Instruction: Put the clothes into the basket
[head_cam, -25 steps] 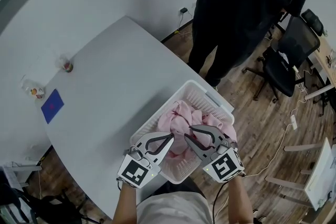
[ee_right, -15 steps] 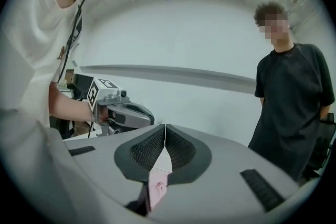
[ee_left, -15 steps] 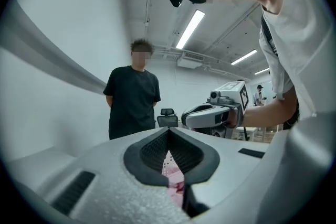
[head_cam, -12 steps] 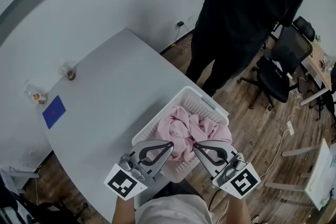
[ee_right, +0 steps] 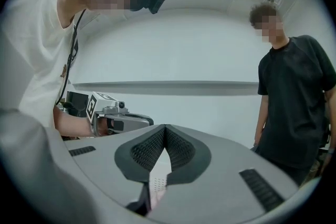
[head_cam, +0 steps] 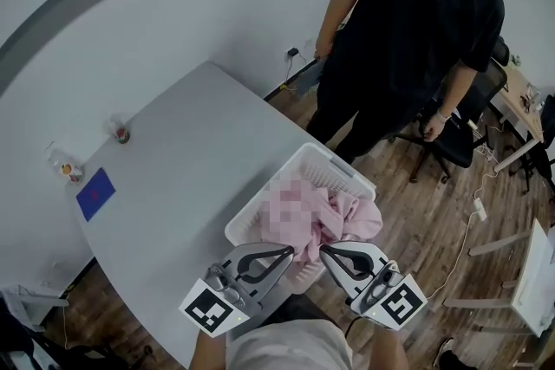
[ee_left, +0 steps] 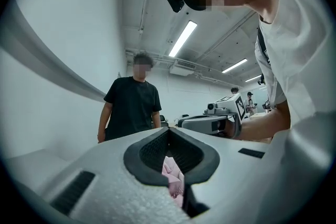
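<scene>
Left tool (head_cam: 290, 251) and right tool (head_cam: 322, 249) closed, empty, near clothes (head_cam: 344, 217) in basket (head_cam: 270, 191).

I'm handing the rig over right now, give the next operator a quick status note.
Left gripper: jaws shut, nothing clamped. Right gripper: jaws shut, empty. Both hover over the near edge of the basket.
Pink clothes lie heaped in the basket on the table.
Done: clothes are in.
To do: no other clothes show; perhaps tuck the fold at the right rim.
</scene>
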### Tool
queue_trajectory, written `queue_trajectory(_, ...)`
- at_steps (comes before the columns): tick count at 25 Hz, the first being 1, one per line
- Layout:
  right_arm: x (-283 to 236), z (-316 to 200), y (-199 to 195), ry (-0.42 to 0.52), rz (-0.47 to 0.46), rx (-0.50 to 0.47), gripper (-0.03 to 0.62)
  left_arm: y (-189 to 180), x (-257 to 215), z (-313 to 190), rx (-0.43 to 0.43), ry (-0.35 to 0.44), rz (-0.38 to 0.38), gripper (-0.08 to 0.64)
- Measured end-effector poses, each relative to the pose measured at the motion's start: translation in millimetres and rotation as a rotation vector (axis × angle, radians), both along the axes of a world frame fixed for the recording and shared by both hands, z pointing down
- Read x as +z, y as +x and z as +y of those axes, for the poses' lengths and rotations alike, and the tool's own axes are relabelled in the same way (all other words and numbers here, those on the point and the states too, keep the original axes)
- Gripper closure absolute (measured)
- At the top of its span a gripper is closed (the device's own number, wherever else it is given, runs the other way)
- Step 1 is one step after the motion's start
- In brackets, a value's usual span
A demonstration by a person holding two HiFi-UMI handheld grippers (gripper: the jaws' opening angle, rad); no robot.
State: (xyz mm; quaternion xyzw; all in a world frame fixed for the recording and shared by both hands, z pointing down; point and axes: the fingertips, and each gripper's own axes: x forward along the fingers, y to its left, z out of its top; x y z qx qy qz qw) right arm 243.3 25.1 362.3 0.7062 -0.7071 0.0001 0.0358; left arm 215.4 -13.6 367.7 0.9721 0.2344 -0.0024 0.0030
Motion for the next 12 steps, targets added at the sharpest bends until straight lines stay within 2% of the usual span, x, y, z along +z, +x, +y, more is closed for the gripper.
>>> queue_trajectory(7, 0, 7, -1, -0.002, 0.006, 0.023, 0.588, -3, -6, 3, 0.011, 0.012, 0.022, 0.555)
queue_trajectory(12, 2, 11, -3, 0.001, 0.006, 0.027, 0.588, -6, -2, 6, 0.004, 0.000, -0.004, 0.555)
